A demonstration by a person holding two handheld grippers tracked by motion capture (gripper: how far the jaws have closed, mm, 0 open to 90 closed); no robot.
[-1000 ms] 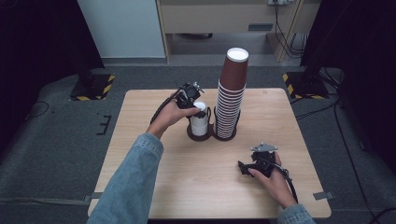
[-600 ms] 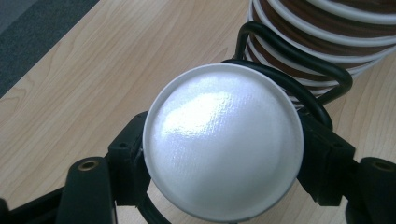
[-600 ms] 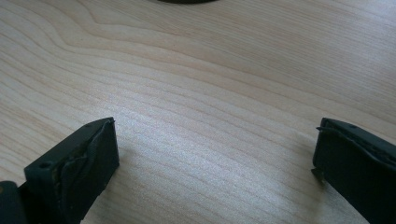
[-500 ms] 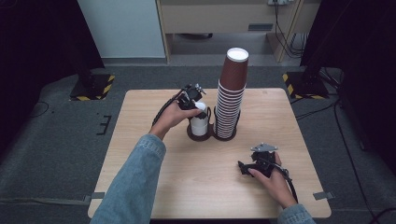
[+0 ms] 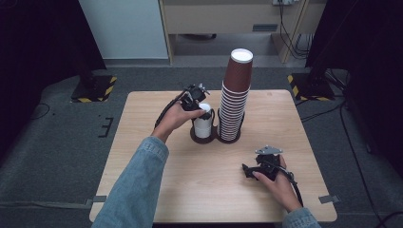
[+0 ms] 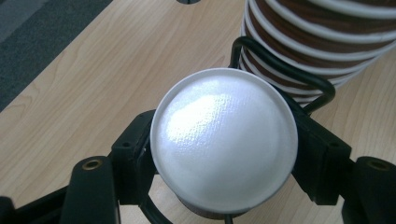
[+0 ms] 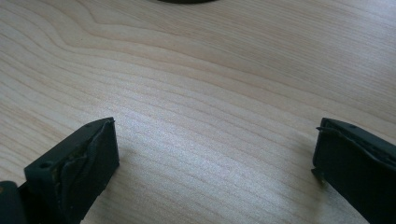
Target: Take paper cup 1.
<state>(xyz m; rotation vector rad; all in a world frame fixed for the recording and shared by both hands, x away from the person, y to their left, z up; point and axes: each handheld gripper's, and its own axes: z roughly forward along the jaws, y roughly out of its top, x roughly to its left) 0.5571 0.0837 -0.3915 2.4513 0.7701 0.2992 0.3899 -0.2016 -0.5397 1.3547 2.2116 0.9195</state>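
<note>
A: Wide shot first: the tabletop [image 5: 157,190], pale wood, and at its far middle a tall stack [image 5: 235,102] of brown paper cups standing in a black wire holder [image 5: 215,137].

B: Two rings on that holder. The stack fills the right one, and a single upside-down cup [image 5: 203,124] sits in the left ring, white base up, touching nothing but the wire as far as I can tell.

A: And there's the left hand-held gripper [image 5: 198,105], down over that cup from the far-left side. Its jaws have just been closing in!

B: The left gripper view has it: the white base [image 6: 224,142] dead centre, a black jaw tight against each side. I'd call that a grip on the cup.

A: So which step is this?

B: The pick, I'd say: one cup seized in the holder, not yet lifted.

A: The right hand-held gripper [image 5: 251,172]?

B: Resting at the near right, well apart from the cups, jaws spread wide over bare wood, nothing between them.

A: Next move?

B: A straight lift, I reckon. The cup has to clear the ring without snagging, and the stack stands just beside it, so any sideways drift could knock it.
</note>
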